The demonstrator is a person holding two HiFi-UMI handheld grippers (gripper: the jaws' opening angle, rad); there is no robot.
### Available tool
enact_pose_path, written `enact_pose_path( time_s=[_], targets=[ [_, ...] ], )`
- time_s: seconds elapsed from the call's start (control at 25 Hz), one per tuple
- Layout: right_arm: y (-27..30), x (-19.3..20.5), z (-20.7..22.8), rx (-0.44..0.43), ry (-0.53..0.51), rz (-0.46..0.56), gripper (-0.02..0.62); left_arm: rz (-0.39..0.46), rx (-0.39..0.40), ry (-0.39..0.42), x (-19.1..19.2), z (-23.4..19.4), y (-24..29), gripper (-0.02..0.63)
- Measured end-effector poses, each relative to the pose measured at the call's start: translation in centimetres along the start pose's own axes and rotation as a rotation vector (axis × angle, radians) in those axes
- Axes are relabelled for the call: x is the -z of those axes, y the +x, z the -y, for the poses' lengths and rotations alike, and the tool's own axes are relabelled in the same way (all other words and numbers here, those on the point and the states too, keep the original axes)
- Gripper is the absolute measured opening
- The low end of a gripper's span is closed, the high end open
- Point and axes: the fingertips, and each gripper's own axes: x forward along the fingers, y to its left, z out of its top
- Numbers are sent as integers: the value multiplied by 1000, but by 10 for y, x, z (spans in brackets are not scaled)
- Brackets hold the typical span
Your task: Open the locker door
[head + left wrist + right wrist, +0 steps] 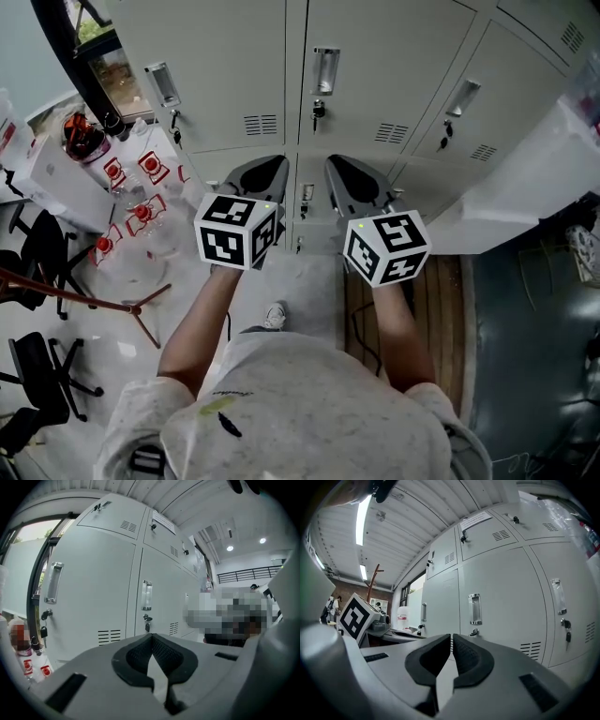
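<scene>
gripping nothing, both hand-held grippers [151, 636] [451, 637] closed

The head view looks steeply down past the left gripper [265, 171] and right gripper [341, 176] onto the nearby lockers [384, 66], which both gripper views face level, from close.

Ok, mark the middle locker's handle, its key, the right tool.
handle [324, 71], head view, recessed pull's centre.
key [318, 114], head view, in the lock.
right tool [451, 638], right gripper view, between shut tips.
</scene>
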Motion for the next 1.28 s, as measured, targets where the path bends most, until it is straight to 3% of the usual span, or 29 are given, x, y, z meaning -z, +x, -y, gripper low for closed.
enact_pose_path(
  time_s=[0.48, 0.64, 1.28],
  targets=[
    [51, -22, 16, 48, -48, 30, 6, 12, 45, 9, -12, -38, 32, 6],
    [68, -26, 19, 39, -54, 24, 71, 18, 52, 8, -16, -49, 43, 6],
    [116, -40, 42, 71, -85, 14, 133, 29, 72, 4, -24, -75, 64, 6]
  ],
)
